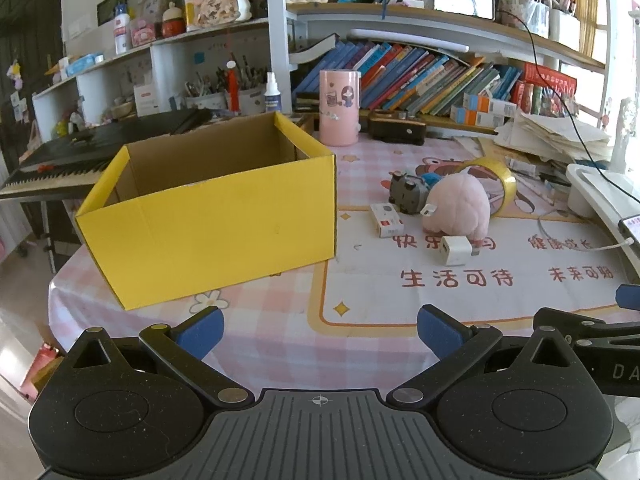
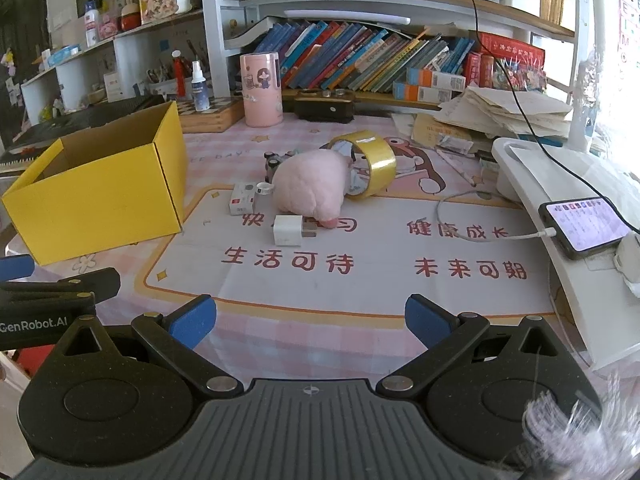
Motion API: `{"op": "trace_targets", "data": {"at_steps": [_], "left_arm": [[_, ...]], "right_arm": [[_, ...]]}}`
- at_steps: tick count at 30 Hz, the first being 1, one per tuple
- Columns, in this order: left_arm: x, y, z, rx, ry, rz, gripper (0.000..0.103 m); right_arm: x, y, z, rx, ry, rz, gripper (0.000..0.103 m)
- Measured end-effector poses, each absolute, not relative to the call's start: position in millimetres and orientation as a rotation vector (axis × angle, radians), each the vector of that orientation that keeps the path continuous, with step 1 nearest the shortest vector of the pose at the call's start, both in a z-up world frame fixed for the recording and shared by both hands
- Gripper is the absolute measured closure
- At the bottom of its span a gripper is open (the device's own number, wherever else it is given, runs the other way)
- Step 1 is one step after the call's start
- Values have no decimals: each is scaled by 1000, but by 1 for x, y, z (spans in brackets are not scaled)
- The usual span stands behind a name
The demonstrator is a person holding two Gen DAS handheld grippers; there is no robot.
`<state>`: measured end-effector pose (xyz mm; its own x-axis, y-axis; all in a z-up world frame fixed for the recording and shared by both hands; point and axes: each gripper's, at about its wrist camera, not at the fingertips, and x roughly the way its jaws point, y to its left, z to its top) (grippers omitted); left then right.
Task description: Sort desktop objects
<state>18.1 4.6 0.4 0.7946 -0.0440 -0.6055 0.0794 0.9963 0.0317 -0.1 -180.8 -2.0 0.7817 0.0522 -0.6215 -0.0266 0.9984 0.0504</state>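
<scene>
An open yellow cardboard box [image 1: 208, 216] [image 2: 100, 196] stands empty on the left of the desk. To its right lie a pink plush toy [image 1: 460, 208] [image 2: 310, 190], a white charger plug [image 1: 456, 251] [image 2: 289, 231], a small white box [image 1: 386, 220] [image 2: 242, 199], a grey toy [image 1: 406, 192] [image 2: 273, 163] and a roll of yellow tape [image 1: 496, 178] [image 2: 370, 160]. My left gripper [image 1: 318, 330] is open and empty, low over the desk's near edge in front of the box. My right gripper [image 2: 310, 318] is open and empty, near the front edge, short of the plush.
A pink canister [image 1: 339, 108] [image 2: 261, 89] and a black case [image 2: 324, 106] stand at the back under bookshelves. A white stand [image 2: 560, 216] with a charging phone [image 2: 582, 226] and cable is on the right, by stacked papers [image 2: 508, 112]. A keyboard [image 1: 60, 164] sits left of the desk.
</scene>
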Motion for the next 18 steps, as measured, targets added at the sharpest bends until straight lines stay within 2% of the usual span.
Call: {"op": "trace_targets", "data": {"at_steps": [18], "left_arm": [[25, -5, 0, 65, 658, -83, 0]], "right_arm": [[4, -185, -2, 37, 674, 35, 1]]}}
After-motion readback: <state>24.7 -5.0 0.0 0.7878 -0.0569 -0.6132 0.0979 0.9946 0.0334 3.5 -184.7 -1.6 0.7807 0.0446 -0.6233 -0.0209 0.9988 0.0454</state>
